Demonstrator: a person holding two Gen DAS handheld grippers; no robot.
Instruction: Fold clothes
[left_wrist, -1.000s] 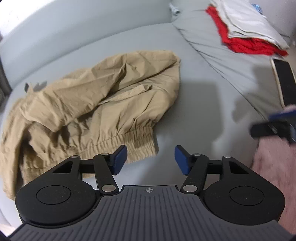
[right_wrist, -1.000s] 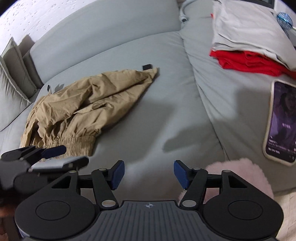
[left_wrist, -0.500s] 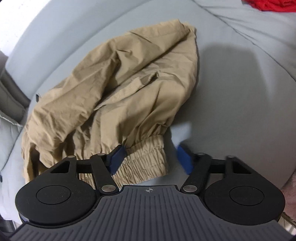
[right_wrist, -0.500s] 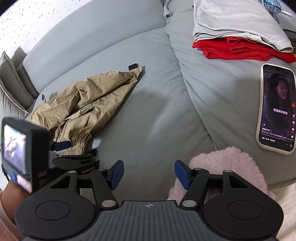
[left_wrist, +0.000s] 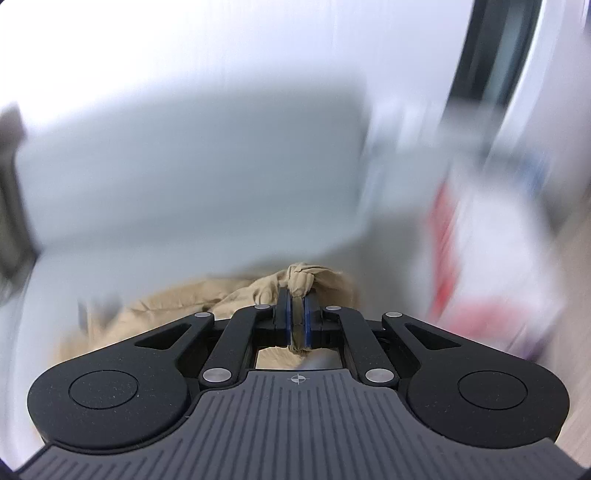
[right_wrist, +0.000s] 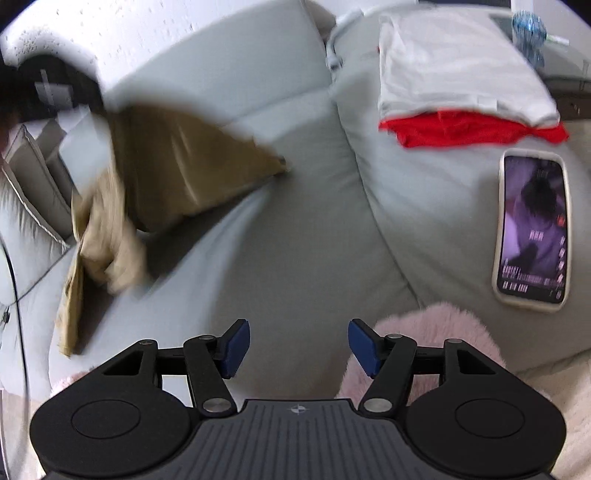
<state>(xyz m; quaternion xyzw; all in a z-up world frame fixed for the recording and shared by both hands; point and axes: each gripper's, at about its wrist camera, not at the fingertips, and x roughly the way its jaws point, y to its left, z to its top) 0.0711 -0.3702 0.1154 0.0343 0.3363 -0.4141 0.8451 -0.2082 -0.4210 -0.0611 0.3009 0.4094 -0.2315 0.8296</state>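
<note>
Now left gripper clamped on tan jacket cuff, fabric bunched between pads, right gripper wide apart, holding nothing.

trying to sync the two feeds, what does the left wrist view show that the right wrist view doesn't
Only the left wrist view shows the left gripper, jaws shut on a bunched fold of the crumpled tan fabric jacket. Only the right wrist view shows the open right gripper, the lit smartphone in a pale case and the fluffy pink rug. Both show the jacket, the grey sofa and the folded white garment on a red one.
</note>
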